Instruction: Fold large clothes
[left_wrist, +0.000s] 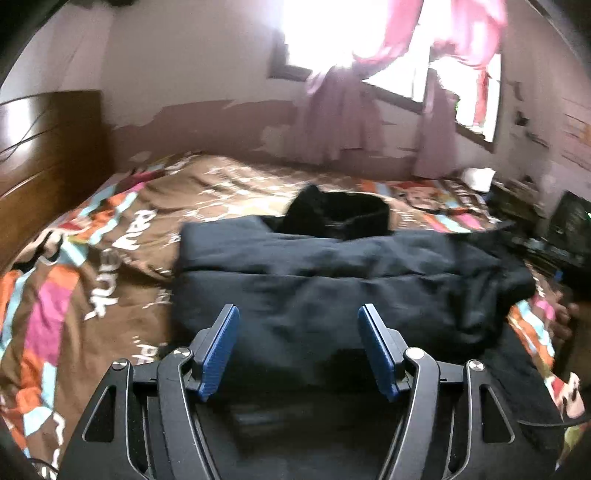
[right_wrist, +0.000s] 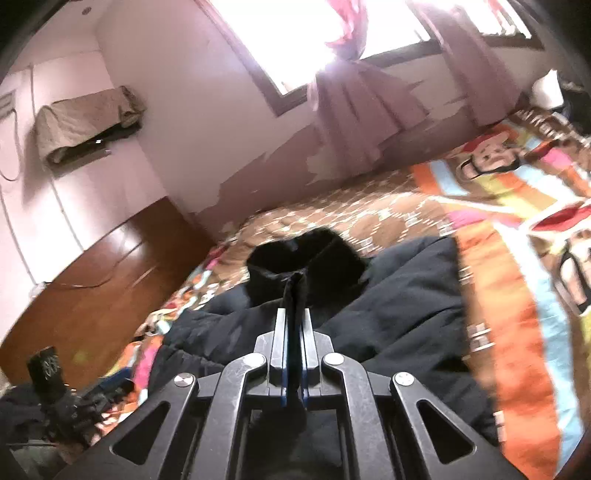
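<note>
A large black padded jacket (left_wrist: 332, 280) lies across the bed, its hood (left_wrist: 340, 214) on the far side. My left gripper (left_wrist: 298, 314) is open and empty, its blue pads (left_wrist: 221, 343) just above the jacket's near edge. In the right wrist view my right gripper (right_wrist: 294, 314) is shut on a fold of the black jacket (right_wrist: 399, 295), which runs up between its pads toward the hood (right_wrist: 306, 254).
The bed has a brown patterned sheet (left_wrist: 110, 258) with bright stripes. A wooden headboard (left_wrist: 44, 155) stands at the left. Pink curtains (left_wrist: 340, 110) hang at a bright window behind. Dark clutter (left_wrist: 554, 229) lies at the bed's right end.
</note>
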